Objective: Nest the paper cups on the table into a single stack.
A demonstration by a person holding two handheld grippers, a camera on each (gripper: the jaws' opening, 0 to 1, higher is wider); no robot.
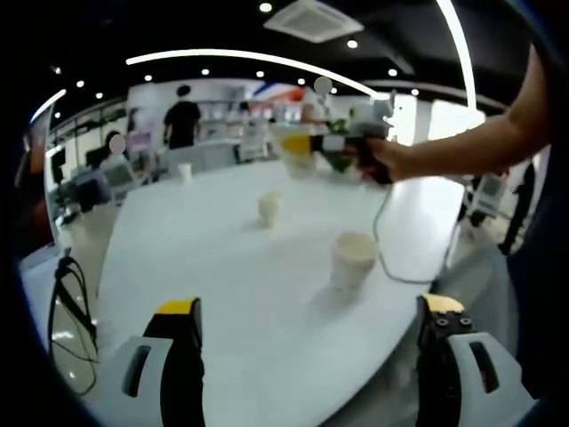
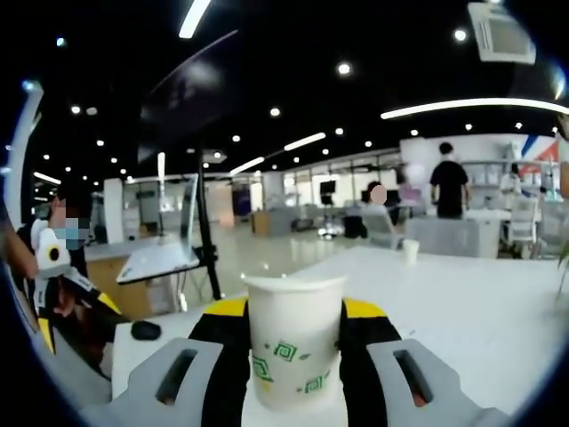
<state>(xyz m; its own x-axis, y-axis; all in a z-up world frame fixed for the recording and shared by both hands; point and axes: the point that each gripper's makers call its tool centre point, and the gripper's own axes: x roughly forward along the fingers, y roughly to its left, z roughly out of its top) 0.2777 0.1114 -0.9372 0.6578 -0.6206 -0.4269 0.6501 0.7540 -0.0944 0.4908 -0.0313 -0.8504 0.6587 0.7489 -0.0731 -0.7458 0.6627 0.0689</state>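
Two white paper cups stand upright on the white table (image 1: 222,267): a nearer one (image 1: 353,258) and a farther one (image 1: 268,207). A third, small with distance, stands at the far edge (image 1: 185,171). My left gripper (image 1: 308,313) hovers over the near table edge, jaws wide apart, nothing between them. Across the table a hand holds my right gripper (image 1: 307,144), shut on a paper cup (image 1: 299,163) above the surface. In the right gripper view that cup (image 2: 293,351), white with green square marks, sits upright between the jaws of my right gripper (image 2: 293,365). The far cup (image 2: 410,250) stands beyond it.
A thin cable (image 1: 382,236) trails from the right gripper over the table to its right edge. A black stand (image 1: 71,307) is left of the table. People stand in the background (image 1: 182,116), and one sits close by (image 2: 53,267). A tripod pole (image 2: 206,231) rises nearby.
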